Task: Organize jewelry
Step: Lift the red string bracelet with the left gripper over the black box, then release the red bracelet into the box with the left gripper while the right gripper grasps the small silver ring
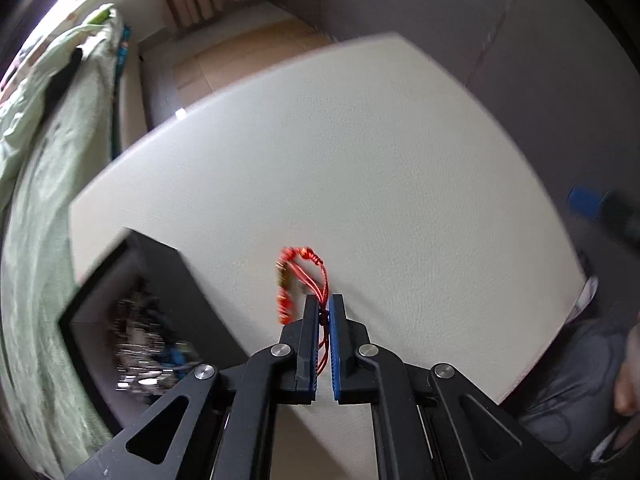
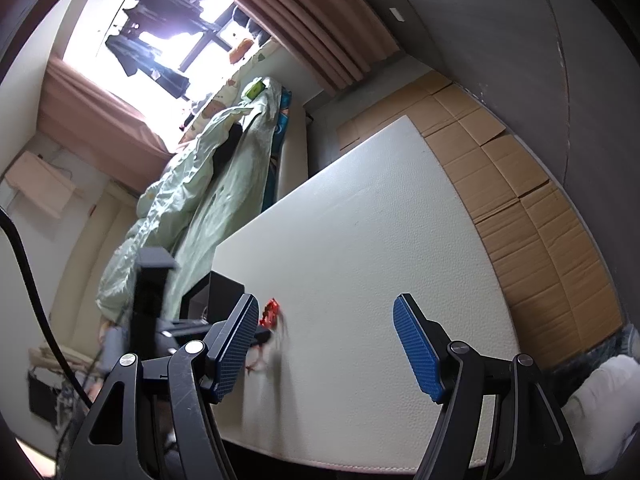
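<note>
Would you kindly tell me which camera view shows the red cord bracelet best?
The left wrist view: the red cord bracelet fills the centre, pinched in the left gripper. The right wrist view shows only a small, blurred red piece, partly behind a fingertip.

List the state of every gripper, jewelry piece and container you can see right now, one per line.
Left gripper: shut on the red braided cord bracelet.
Red braided cord bracelet: pinched by its cords between the blue pads, the rest sticking out past the fingertips over the white table.
Right gripper: open, holding nothing.
Black rectangular jewelry box: open on top, blurred jewelry inside.
</note>
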A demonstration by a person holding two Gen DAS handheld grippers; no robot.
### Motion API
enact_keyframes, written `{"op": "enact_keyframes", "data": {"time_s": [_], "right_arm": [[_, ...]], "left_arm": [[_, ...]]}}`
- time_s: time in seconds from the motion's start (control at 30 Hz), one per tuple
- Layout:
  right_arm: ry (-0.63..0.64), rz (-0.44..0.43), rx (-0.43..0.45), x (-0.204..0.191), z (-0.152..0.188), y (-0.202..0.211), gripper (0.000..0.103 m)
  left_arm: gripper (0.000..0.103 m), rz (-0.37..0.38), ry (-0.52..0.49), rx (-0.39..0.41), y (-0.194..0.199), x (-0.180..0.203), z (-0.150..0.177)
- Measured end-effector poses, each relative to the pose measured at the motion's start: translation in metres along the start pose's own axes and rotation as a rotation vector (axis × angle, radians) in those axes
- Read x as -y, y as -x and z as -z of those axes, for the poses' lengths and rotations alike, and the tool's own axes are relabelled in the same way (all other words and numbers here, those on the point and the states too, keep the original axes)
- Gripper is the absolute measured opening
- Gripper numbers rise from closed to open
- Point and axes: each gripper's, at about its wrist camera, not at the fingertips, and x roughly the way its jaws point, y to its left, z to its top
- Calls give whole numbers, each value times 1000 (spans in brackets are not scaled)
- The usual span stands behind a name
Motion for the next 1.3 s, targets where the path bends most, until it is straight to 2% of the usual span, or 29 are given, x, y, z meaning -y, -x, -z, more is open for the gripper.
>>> {"op": "enact_keyframes", "data": {"time_s": [0.3, 0.53, 0.6, 0.73, 0.83, 1.0, 1.17, 1.23, 1.3], "right_arm": [[131, 19, -43, -26, 3, -24, 69], [272, 46, -104, -55, 13, -52, 55], [311, 55, -122, -61, 15, -60, 54], [381, 75, -148, -72, 20, -75, 53], [426, 86, -169, -79, 24, -83, 47], [517, 108, -208, -93, 32, -101, 43], [584, 106, -243, -107, 40, -120, 39], [599, 117, -262, -110, 41, -128, 32], [613, 134, -274, -111, 42, -135, 31]], "left_arm": [[5, 79, 114, 160, 58, -42, 10], [5, 149, 183, 262, 77, -73, 15], [5, 171, 210, 284, 80, -82, 21], [5, 189, 244, 316, 81, -100, 30], [5, 193, 254, 343, 88, -106, 37], [5, 196, 280, 381, 99, -120, 47], [5, 199, 315, 378, 91, -135, 54], [5, 205, 336, 374, 85, -142, 55], [5, 212, 362, 355, 78, -150, 55]]}}
